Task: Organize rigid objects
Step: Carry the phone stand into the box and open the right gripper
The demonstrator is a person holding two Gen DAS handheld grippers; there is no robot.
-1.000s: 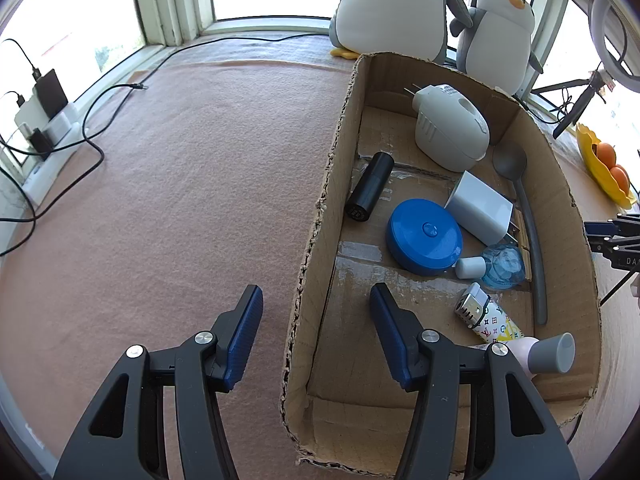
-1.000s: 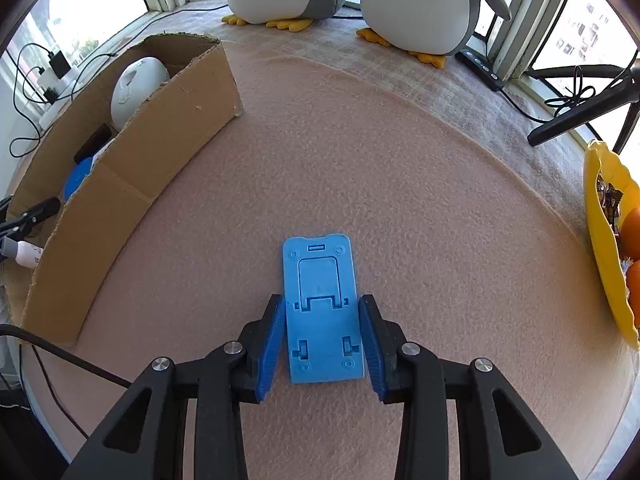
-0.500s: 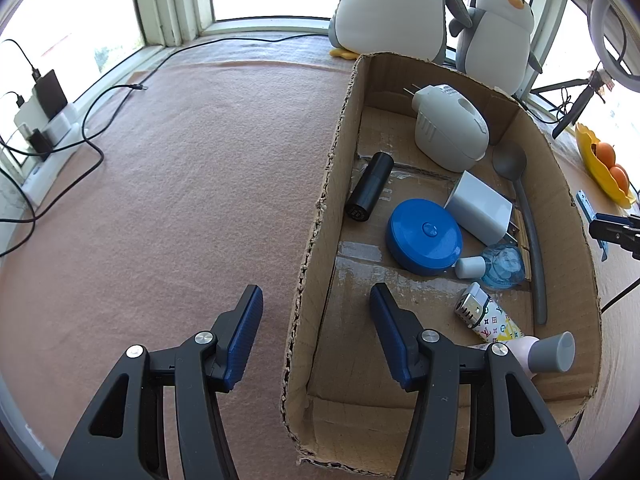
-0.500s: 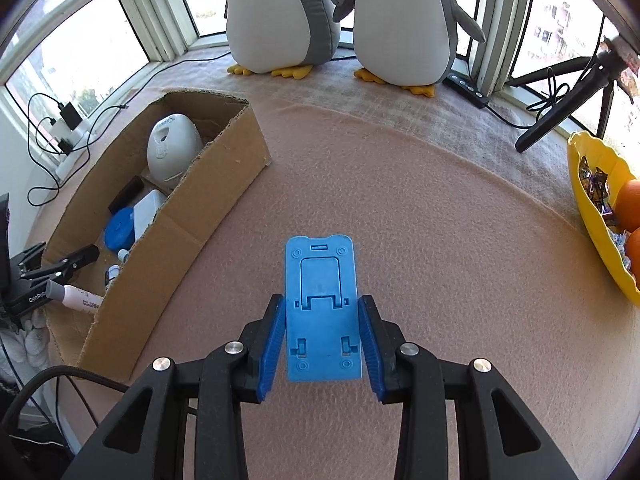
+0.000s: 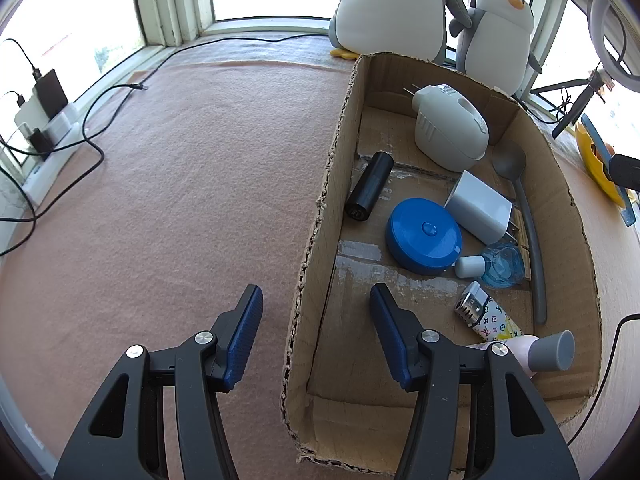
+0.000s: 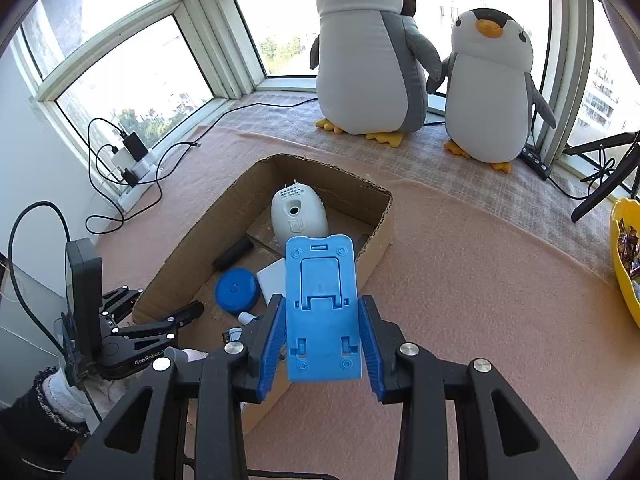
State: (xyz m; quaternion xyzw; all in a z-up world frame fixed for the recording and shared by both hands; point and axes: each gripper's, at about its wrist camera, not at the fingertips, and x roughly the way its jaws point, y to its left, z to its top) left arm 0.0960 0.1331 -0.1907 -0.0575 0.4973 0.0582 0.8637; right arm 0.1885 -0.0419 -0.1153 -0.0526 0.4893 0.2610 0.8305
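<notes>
The right gripper point(image 6: 322, 336) clamps a blue plastic phone stand point(image 6: 322, 308) between its blue pads, gripping the lower half so that the upper half projects forward, lifted clear of the pinkish felt table cover point(image 6: 480, 280) and seen in front of the near wall of the cardboard box point(image 6: 376, 232). The left gripper point(image 5: 316, 336) holds nothing; its jaws straddle the box's left wall point(image 5: 320, 216) without touching it, one finger outside over the felt and the other inside above the box floor. Within the box lie a white plug-in device point(image 5: 448, 132) at the far end, a black cylinder point(image 5: 368, 186), a round blue case point(image 5: 424, 236), a white charger block point(image 5: 478, 206), a grey spoon point(image 5: 520, 216) along the right wall, a small clear blue bottle with a white cap point(image 5: 498, 266), a patterned lighter-like item point(image 5: 486, 316), and a pink bottle with a grey cap point(image 5: 548, 350). Two plush penguins point(image 6: 368, 48) stand by the window behind the box. A yellow bowl point(image 6: 620, 264) sits at the right edge of the table; a power strip with chargers point(image 6: 134, 156) lies on the left sill.
</notes>
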